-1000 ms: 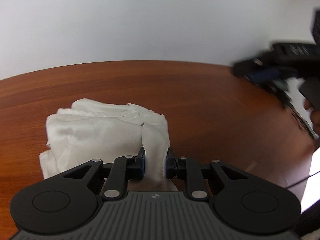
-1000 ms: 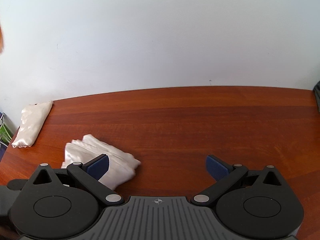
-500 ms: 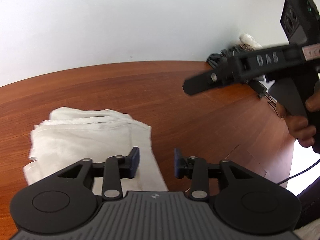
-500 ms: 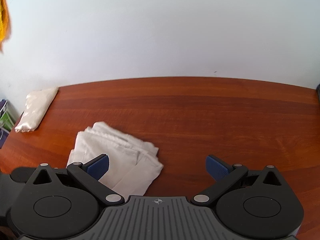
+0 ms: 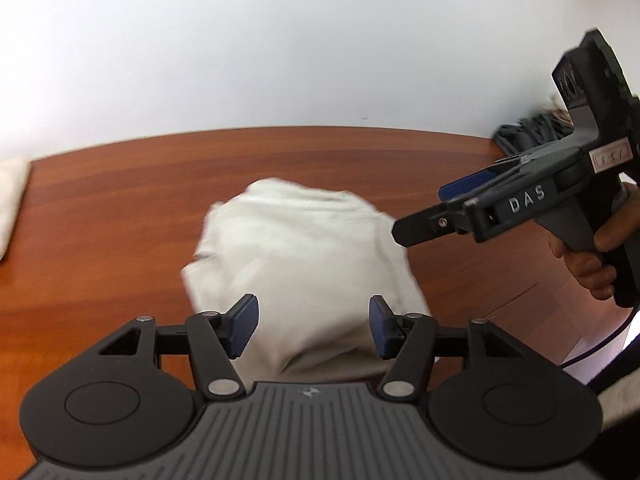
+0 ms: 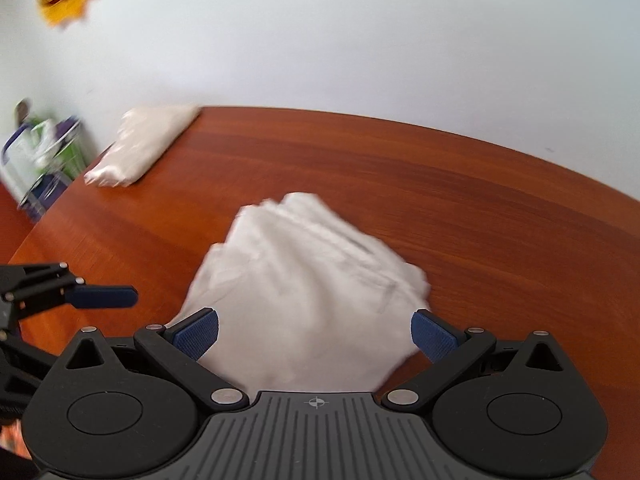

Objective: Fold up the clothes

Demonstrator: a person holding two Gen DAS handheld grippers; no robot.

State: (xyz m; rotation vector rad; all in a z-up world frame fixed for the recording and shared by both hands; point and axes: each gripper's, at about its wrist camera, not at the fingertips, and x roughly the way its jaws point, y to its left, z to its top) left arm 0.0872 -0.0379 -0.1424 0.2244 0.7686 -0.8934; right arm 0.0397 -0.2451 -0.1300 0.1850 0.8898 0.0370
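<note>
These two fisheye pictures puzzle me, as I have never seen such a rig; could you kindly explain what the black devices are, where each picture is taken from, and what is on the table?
There is no robot arm here. A person holds a hand-operated two-finger gripper in each hand, and each carries a camera looking forward along its fingers.

The left wrist view shows the left gripper at the bottom; its jaws are opening with nothing pinched between them. The right gripper enters from the right, with the person's hand on its handle. The right wrist view shows that gripper open and holding nothing.

On the brown wooden table lies a folded white garment, just ahead of both grippers. A second, cream-coloured folded bundle sits at the table's far edge by the wall.
</note>
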